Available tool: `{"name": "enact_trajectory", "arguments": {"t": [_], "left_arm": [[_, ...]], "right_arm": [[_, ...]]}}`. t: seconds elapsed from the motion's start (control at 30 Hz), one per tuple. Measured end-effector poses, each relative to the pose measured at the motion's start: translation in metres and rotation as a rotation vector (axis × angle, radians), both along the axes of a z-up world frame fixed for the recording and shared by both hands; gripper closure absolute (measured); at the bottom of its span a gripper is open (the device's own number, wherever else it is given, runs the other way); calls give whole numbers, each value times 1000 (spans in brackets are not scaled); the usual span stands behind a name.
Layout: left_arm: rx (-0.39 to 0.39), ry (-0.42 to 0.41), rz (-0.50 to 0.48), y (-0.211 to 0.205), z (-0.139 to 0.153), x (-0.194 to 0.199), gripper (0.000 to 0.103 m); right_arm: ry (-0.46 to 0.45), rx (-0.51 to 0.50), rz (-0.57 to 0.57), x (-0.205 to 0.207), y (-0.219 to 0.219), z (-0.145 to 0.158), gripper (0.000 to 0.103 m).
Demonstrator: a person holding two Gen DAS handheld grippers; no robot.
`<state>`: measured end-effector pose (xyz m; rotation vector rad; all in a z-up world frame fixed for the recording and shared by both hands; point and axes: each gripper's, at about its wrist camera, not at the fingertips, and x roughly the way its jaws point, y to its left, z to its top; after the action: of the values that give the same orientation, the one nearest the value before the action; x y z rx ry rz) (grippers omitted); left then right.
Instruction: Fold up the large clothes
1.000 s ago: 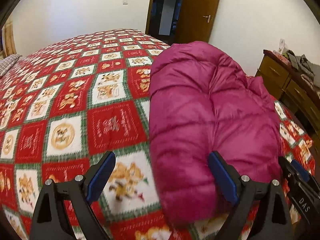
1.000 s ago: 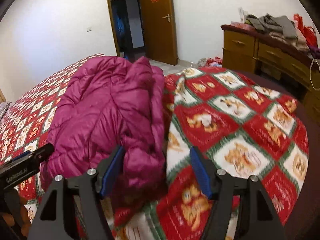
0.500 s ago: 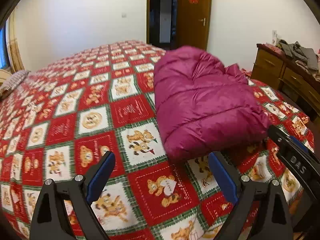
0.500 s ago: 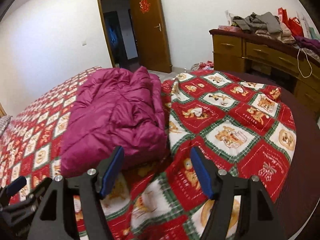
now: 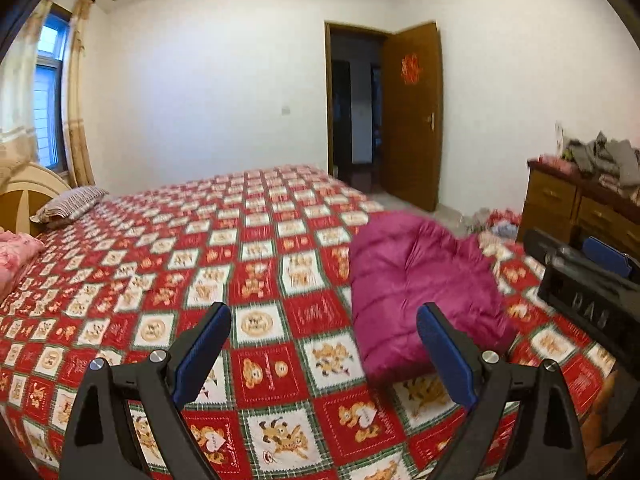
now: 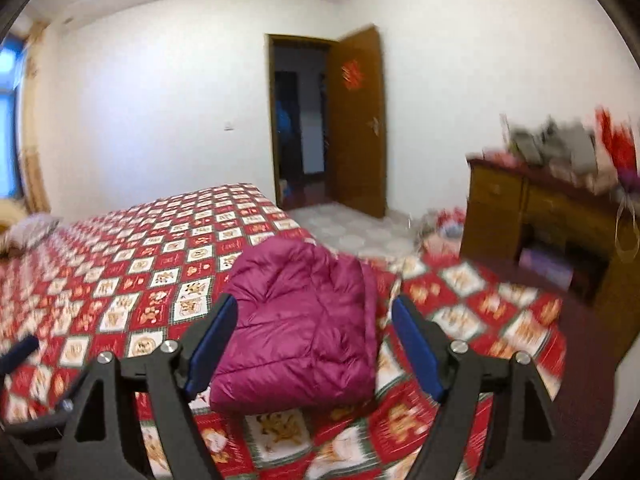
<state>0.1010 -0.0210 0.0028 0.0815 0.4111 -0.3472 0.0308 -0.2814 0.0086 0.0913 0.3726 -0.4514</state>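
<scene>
Nearest, the left tool (image 5: 322,330) and the right tool (image 6: 316,326) both stand spread and empty above the bed with its red-and-white checked bear-print quilt (image 5: 168,264). Beyond them, the puffy magenta quilted down jacket (image 6: 298,322) lies folded near the bed's foot corner. It looks light, soft, springy and slippery; pinching a seamed edge or corner should hold best.
</scene>
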Motion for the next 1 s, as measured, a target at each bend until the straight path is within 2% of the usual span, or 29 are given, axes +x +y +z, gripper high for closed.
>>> {"name": "enact_trajectory", "arguments": {"t": [0.07,0.13,0.33,0.5,0.8,1.0], "left_arm": [[-9,-23,14,2,8,-10,9],[-8,-39,20,3,13,-19,9],[-56,-57,-19,9,28,-41,9],[-77,-132,-14,13,45,-61,8],[-93,-228,-16,12,60,-75,6],[-83,-213,-30,8,59,-74,5]], "right_arm": [[-15,-9,13,-16,0,7,16],[-51,27,19,-37,-5,11,10],[-131,53,13,-75,-10,22,10],[-219,-1,17,-97,0,37,10],[-356,-52,4,-117,2,50,6],[-347,-27,7,-113,-5,47,6]]}}
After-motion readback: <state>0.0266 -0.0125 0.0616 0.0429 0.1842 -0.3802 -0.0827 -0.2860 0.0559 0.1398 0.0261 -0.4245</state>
